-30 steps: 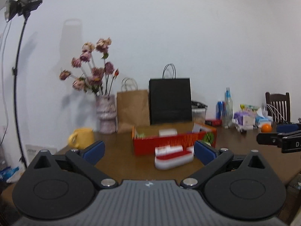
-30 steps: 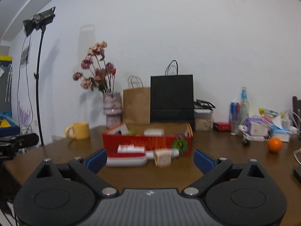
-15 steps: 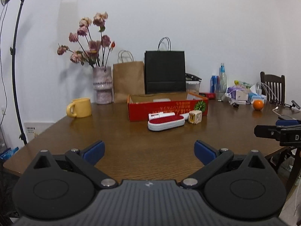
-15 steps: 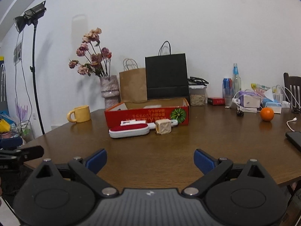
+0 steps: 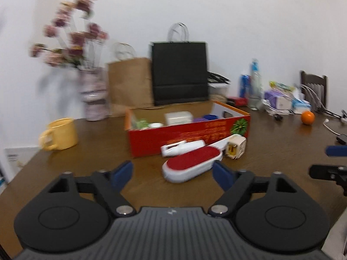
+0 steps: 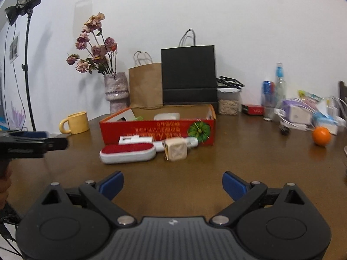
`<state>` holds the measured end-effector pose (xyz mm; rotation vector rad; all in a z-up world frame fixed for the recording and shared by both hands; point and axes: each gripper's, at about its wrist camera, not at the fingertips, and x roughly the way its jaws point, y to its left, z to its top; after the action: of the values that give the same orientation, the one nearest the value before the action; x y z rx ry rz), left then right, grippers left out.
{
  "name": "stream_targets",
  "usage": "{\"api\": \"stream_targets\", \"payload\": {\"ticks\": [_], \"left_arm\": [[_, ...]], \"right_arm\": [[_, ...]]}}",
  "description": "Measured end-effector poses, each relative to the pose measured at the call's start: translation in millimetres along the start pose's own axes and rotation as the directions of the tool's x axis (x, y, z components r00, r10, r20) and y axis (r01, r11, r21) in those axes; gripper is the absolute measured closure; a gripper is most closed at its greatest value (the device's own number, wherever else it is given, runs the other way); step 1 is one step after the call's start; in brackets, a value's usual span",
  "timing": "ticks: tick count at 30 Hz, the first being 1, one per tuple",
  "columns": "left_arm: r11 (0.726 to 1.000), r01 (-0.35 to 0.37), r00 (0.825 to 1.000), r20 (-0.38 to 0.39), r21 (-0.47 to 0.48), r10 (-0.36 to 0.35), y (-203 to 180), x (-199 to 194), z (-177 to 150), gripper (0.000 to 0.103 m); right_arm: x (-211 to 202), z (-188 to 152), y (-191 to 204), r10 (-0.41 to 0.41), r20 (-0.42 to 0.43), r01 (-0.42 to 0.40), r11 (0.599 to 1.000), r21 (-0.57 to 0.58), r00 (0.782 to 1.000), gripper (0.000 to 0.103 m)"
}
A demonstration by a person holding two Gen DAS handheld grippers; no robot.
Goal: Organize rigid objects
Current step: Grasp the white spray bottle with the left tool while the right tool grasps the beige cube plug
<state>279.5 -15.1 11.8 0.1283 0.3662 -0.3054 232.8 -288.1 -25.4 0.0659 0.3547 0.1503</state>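
Observation:
A red cardboard box (image 5: 188, 134) (image 6: 156, 132) holding several small items stands in the middle of the brown table (image 5: 86, 164). In front of it lie a white lint brush with a red pad (image 5: 192, 162) (image 6: 128, 152), a white gadget (image 5: 182, 147) (image 6: 136, 139) and a cream cube-shaped plug (image 5: 235, 148) (image 6: 176, 151). My left gripper (image 5: 173, 173) is just short of the lint brush; its jaws are closing, with nothing pressed between its pads. My right gripper (image 6: 172, 183) stands open farther back, with nothing between its fingers.
A yellow mug (image 5: 59, 134) sits at the left, with a flower vase (image 6: 116, 95), a brown paper bag (image 6: 145, 88) and a black bag (image 6: 188, 75) behind the box. An orange (image 6: 321, 136), bottles and cables crowd the right side. A light stand (image 6: 26, 43) is far left.
Both grippers have come closer to the box after pulling back. The left one now sits just before the lint brush with its jaws narrower. The right one stays wide open.

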Motion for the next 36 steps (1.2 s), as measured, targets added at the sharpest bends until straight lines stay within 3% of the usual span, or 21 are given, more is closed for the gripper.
{"api": "stream_targets", "payload": {"ticks": [2,7,11,13,15,17,19,24,27,33,36], "left_arm": [[0.998,0.044,0.999,-0.021,0.046,-0.043,3,33,17,0.033],[0.976,0.158,0.983,-0.116,0.153,-0.141,11,123,46,0.034],[0.964,0.167,0.972,-0.201,0.208,-0.125,12,180,49,0.034],[0.961,0.195,0.958,-0.249,0.198,-0.143,15,199,47,0.034],[0.957,0.230,0.942,-0.288,0.177,-0.173,17,210,42,0.036],[0.958,0.241,0.938,-0.292,0.155,-0.189,19,214,37,0.037],[0.963,0.246,0.926,-0.319,0.111,-0.200,22,219,33,0.040],[0.938,0.346,0.873,-0.380,0.040,-0.306,22,226,33,0.053],[0.933,0.360,0.866,-0.376,0.012,-0.329,18,237,35,0.048],[0.927,0.374,0.868,-0.348,-0.006,-0.353,0,247,37,0.048],[0.924,0.381,0.864,-0.348,-0.023,-0.364,-6,249,37,0.063]], "right_arm": [[24,16,-4,0.021,-0.001,-0.021,1.000,-0.014,1.000,0.006],[96,46,-13,0.086,-0.046,-0.088,0.996,-0.027,0.995,0.011],[142,57,-14,0.107,-0.086,-0.110,0.993,-0.031,0.991,0.012],[161,60,-15,0.123,-0.103,-0.127,0.991,-0.032,0.987,0.012],[174,60,-17,0.137,-0.125,-0.142,0.989,-0.032,0.983,0.012],[184,58,-19,0.136,-0.147,-0.142,0.989,-0.029,0.980,0.013],[193,57,-23,0.137,-0.173,-0.142,0.990,-0.016,0.975,0.019],[207,53,-34,0.184,-0.211,-0.178,0.983,0.049,0.960,0.038],[209,52,-30,0.179,-0.212,-0.177,0.984,0.025,0.961,0.038],[205,48,-27,0.176,-0.198,-0.174,0.984,0.026,0.964,0.038],[204,47,-26,0.170,-0.193,-0.168,0.985,0.029,0.966,0.038]]}}
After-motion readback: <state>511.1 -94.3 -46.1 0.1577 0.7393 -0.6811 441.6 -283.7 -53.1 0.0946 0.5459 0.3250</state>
